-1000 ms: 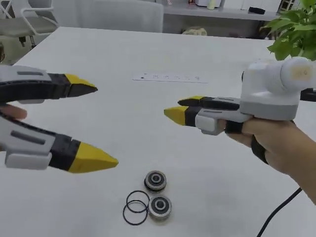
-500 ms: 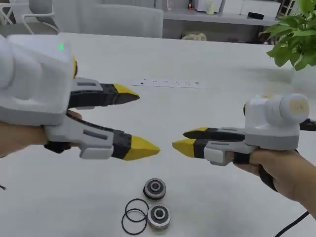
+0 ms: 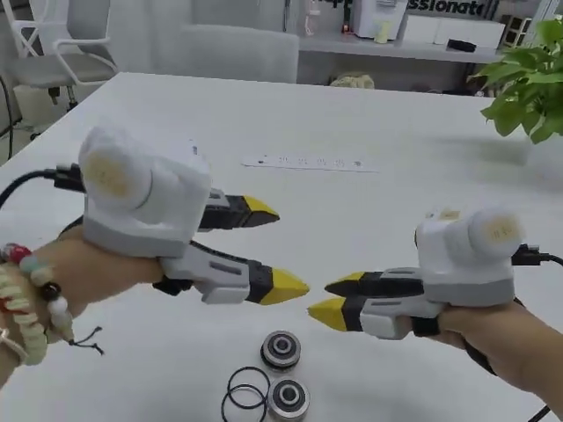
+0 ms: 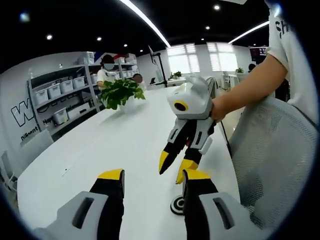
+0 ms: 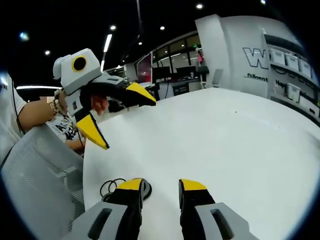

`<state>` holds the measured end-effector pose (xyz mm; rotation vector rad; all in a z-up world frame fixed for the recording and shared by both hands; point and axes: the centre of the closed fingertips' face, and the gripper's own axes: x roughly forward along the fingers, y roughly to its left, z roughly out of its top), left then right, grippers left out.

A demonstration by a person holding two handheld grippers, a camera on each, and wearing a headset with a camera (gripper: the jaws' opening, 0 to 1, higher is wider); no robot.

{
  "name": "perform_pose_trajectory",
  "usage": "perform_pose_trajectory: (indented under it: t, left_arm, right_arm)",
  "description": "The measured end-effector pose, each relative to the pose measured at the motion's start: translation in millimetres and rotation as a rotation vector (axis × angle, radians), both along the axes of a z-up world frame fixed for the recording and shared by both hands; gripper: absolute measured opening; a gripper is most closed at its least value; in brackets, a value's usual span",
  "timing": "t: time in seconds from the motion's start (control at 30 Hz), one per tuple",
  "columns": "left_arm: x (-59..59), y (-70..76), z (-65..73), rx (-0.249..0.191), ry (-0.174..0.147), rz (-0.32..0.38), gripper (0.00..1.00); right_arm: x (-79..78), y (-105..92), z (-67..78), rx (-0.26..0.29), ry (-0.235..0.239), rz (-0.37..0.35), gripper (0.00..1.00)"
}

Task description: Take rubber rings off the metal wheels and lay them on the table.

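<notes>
Beyond the wheels (image 3: pixel 280 349), broad white table (image 3: pixel 396 114)

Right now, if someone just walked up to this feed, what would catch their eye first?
The two grippers point almost tip to tip above the white table: the left gripper with its fingers spread wide, the right gripper narrower and holding nothing. Just below them, near the bottom of the head view, sit two metal wheels, with two loose rubber rings lying overlapped beside the nearer one.
</notes>
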<state>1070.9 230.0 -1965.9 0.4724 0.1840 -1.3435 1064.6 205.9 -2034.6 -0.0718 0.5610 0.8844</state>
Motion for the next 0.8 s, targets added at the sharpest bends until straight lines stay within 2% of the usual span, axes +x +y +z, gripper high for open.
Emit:
perform_pose_trajectory:
  t: [0.1, 0.13, 0.2, 0.27, 0.3, 0.37, 0.47, 0.53, 0.6, 0.63, 0.73, 0.8]
  left_arm:
    - [-3.4, 3.0, -15.2, -0.016, 0.034, 0.019, 0.37]
    - [-6.4, 5.4, -24.8, -0.008, 0.06, 0.011, 0.36]
    - [-13.2, 8.7, -38.4, 0.031, 0.073, -0.02, 0.33]
    - [-15.4, 9.6, -44.5, 0.031, 0.084, -0.019, 0.29]
    - [-20.4, 9.1, -49.1, 0.029, 0.109, -0.035, 0.28]
    - [-27.1, 7.4, -56.6, 0.043, 0.137, -0.056, 0.27]
    - [-31.7, 4.6, -65.3, 0.077, 0.12, -0.077, 0.26]
    - [-31.1, 3.2, -70.2, 0.088, 0.123, -0.075, 0.25]
    - [-29.1, 3.5, -74.4, 0.095, 0.131, -0.067, 0.23]
    - [-26.7, 5.1, -79.8, 0.105, 0.148, -0.051, 0.23]
    - [-23.8, 9.2, -89.0, 0.135, 0.155, -0.033, 0.22]
    - [-25.4, 9.2, -90.3, 0.134, 0.168, -0.036, 0.22]
  right_arm:
    - [-2.7, 2.6, -4.0, -0.012, 0.009, 0.014, 0.25]
    - [-4.2, 3.1, -7.5, -0.023, 0.016, 0.021, 0.25]
    - [-7.3, 4.1, -13.1, -0.045, 0.026, 0.037, 0.25]
    - [-9.5, 5.5, -16.8, -0.059, 0.032, 0.048, 0.24]
    - [-11.6, 7.4, -19.6, -0.067, 0.037, 0.059, 0.24]
    - [-15.8, 10.8, -24.9, -0.086, 0.045, 0.083, 0.24]
    - [-24.0, 14.2, -34.7, -0.131, 0.062, 0.126, 0.24]
    - [-27.6, 16.5, -38.7, -0.152, 0.063, 0.145, 0.24]
    - [-29.1, 18.3, -40.0, -0.158, 0.065, 0.152, 0.25]
    - [-30.3, 19.6, -40.7, -0.162, 0.066, 0.159, 0.25]
    - [-32.5, 22.3, -42.4, -0.171, 0.065, 0.171, 0.25]
    - [-32.8, 23.4, -43.1, -0.175, 0.063, 0.175, 0.26]
